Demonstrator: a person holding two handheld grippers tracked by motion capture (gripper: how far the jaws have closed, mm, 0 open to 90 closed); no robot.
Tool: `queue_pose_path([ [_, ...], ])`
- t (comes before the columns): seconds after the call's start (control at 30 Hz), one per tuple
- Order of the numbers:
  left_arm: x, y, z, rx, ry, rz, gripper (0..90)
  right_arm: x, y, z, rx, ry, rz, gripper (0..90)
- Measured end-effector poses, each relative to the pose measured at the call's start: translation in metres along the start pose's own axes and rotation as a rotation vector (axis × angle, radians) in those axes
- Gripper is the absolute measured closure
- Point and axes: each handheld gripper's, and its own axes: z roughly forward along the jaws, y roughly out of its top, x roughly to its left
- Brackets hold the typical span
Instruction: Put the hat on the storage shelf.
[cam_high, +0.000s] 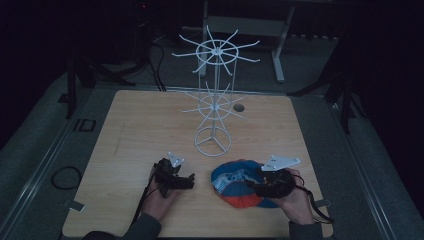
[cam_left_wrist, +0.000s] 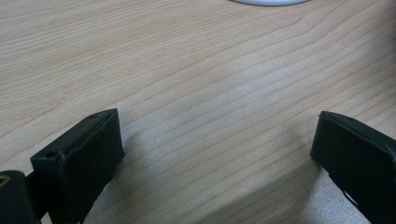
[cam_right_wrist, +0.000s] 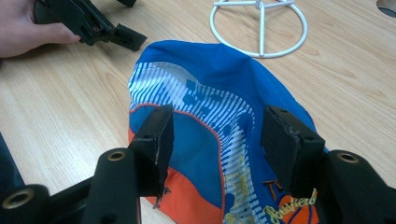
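A blue and orange cap (cam_high: 235, 182) (cam_right_wrist: 219, 121) lies flat on the wooden table (cam_high: 145, 130), near the front right. My right gripper (cam_high: 257, 185) (cam_right_wrist: 217, 135) hovers over the cap's near part, open, with the fabric showing between its jaws but not pinched. My left gripper (cam_high: 187, 181) (cam_left_wrist: 217, 149) rests low over bare wood to the left of the cap, jaws wide open and nothing between them. It also appears far off in the right gripper view as the other gripper (cam_right_wrist: 93, 25), held by a hand. A white wire rack (cam_high: 214, 75) with spoke hooks stands behind the cap.
The rack's ring base (cam_high: 213, 141) (cam_right_wrist: 259, 28) sits just beyond the cap. A round hole (cam_high: 239, 107) marks the table behind it. A cable loop (cam_high: 65, 176) lies off the table's left edge. Dark stands and cables surround the far side.
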Motion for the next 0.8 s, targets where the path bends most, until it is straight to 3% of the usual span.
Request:
queue_pose_path([
  [0.8,0.0,0.0,0.0,0.004,-0.001,0.001,2.6,-0.005,0.034,0.0,0.042,0.019,-0.089,40.6],
])
